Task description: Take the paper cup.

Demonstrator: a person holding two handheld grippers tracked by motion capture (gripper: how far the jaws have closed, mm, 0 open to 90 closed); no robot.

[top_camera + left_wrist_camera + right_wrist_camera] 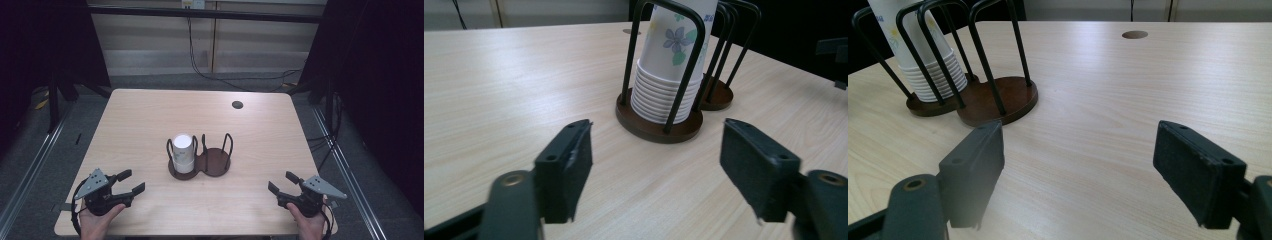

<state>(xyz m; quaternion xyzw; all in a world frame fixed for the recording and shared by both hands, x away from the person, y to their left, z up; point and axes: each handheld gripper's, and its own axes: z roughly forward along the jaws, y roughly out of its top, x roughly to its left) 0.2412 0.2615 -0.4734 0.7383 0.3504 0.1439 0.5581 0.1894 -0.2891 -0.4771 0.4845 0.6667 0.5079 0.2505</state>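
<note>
High view: paper cups (183,153) stand stacked in the cup holder (216,162); left gripper (129,182) and right gripper (284,182) gape wide, holding nothing

Middle of the desk (150,120): the only real obstacle, a dark two-ring cup holder (200,159) with upright wire loops.
Holder's left ring: taken up by a stack of paper cups (183,152) poking above the wires, so no way in from the sides.
Holder's right ring (216,161): free, open from the top between the wires.
Left hand-held gripper (131,181): jaws spread, bare desk ahead up to the holder.
Right hand-held gripper (283,183): same, jaws apart, open wood all around.
Far desk: free, just a small round hole (237,104).
</note>
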